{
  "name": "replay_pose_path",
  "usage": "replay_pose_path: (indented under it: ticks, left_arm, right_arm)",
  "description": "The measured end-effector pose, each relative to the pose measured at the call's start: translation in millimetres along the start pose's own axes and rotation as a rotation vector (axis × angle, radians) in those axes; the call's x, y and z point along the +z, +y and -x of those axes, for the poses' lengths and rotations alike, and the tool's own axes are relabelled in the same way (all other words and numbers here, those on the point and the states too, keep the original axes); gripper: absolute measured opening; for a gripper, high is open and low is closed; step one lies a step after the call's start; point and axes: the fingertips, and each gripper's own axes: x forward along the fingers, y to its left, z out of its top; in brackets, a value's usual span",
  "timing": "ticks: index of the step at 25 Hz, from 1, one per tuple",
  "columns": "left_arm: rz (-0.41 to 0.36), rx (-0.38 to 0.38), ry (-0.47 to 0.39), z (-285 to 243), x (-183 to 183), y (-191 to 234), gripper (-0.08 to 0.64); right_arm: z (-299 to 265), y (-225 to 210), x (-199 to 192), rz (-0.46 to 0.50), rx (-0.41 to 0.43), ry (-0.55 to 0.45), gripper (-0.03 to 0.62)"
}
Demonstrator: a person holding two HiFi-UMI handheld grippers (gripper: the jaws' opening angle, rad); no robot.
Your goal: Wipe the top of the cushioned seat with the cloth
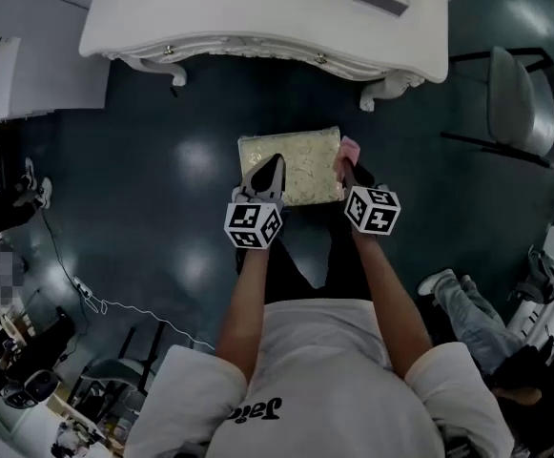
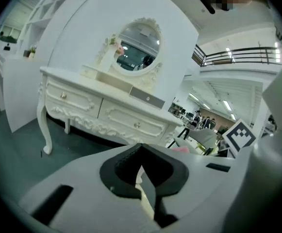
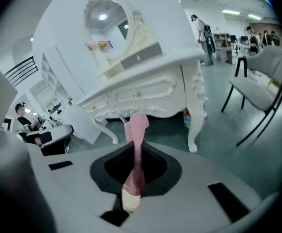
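Cloth [image 3: 137,130] is pinched by the closed right gripper [image 3: 132,191]; the left gripper [image 2: 143,188] is closed and empty.

A cream, square cushioned seat [image 1: 300,170] stands on the dark teal floor [image 1: 162,160], just in front of a white carved vanity [image 1: 257,27] and between it and the person holding the tools. An oval framed mirror [image 2: 138,45] stands at the back of that surface. The left tool [image 1: 273,165] lies over the seat's near left part. The right tool [image 1: 346,172] is at the seat's right edge, with a pink knitted cloth [image 1: 351,147] caught between its jaws and poking out past their tips toward the vanity. A grey shell chair [image 1: 520,103] stands well apart to the right, beside the vanity's right end. A thin white cable [image 1: 114,305] runs along the floor to the person's left.
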Motion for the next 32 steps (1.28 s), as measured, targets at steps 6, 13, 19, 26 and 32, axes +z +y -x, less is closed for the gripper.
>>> replay_pose_path:
  ticks: [6,13,19,26,32]
  left_arm:
    - [-0.153,-0.002,-0.131,41.2,137.0,-14.4,0.009]
    - [-0.244,-0.017,-0.331,95.4,257.1,-42.3,0.009]
    - [-0.316,-0.048,-0.442,132.4,308.8,-68.0,0.009]
    - [-0.363,-0.065,-0.509,156.1,331.1,-84.0,0.009]
    - [-0.376,-0.071,-0.516,158.1,323.5,-94.4,0.009]
  right_arm:
    - [64.6,88.4,141.7,0.136,0.041,-0.282,0.025]
    - [133.8,172.3,258.2,0.292,0.063,-0.544,0.026]
    - [190.8,204.1,279.0,0.344,0.068,-0.684,0.025]
    - [213.3,229.6,269.5,0.360,0.114,-0.719,0.026]
    - [222.4,231.7,265.5,0.372,0.092,-0.739,0.026]
